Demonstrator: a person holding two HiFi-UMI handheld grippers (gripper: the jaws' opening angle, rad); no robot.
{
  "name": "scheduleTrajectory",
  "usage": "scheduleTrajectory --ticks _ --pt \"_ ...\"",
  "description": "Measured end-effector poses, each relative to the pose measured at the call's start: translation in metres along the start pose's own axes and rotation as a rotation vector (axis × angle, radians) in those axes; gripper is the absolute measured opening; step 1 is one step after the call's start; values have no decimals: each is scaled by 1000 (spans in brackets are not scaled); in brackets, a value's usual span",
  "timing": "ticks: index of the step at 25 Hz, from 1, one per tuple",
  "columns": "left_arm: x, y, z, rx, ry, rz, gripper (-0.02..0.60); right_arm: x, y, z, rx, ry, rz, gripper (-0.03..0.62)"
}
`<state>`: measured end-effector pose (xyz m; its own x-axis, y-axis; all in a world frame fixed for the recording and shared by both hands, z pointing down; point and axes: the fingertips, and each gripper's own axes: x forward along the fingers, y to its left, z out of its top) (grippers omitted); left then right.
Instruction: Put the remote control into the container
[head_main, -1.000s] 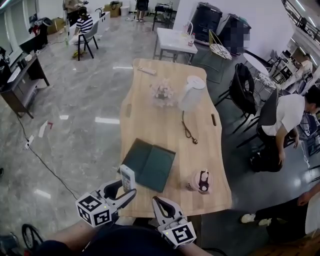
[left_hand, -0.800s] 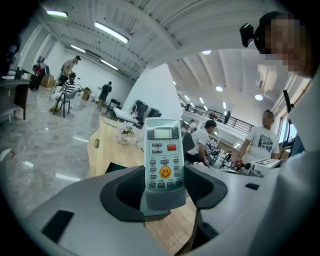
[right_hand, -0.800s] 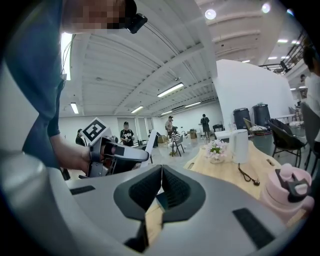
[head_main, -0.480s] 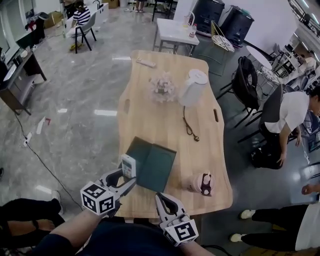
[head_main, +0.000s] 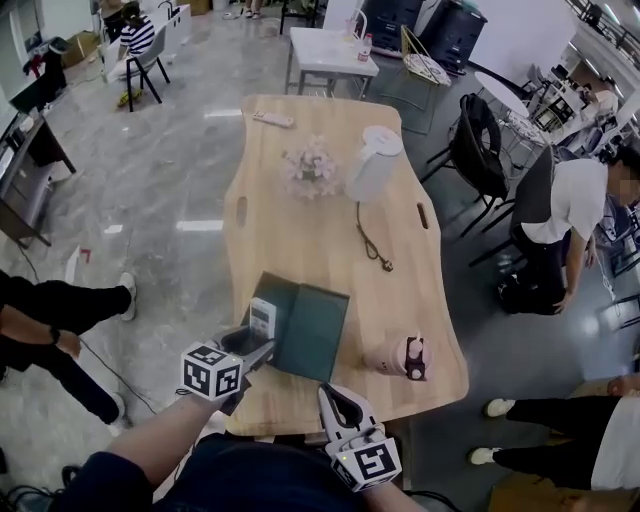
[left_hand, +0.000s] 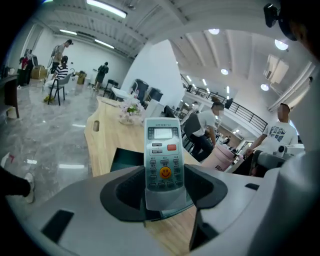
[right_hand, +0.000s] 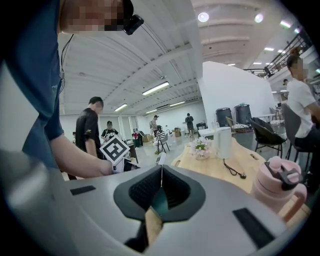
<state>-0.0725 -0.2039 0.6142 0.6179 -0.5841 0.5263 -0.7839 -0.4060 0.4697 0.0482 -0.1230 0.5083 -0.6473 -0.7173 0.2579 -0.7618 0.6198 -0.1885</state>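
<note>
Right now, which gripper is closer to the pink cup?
Right. The right gripper is just left of the pink cup; the left gripper is farther left, at the green container's left edge.

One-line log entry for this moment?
left claw: shut on remote control | right claw: shut, empty | container: remote control not yet inside

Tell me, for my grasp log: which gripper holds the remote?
The left gripper: its jaws clamp the pale grey plastic remote control, while the right gripper is shut empty.
</note>
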Motion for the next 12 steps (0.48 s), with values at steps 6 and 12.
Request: scheduleTrajectory --ticks 6,12 --pt "33 23 -23 -17 113 17 250 -15 -11 -8 33 4 -63 17" --pt "62 44 -43 -24 266 73 250 -27 -24 -17 67 20 -118 17"
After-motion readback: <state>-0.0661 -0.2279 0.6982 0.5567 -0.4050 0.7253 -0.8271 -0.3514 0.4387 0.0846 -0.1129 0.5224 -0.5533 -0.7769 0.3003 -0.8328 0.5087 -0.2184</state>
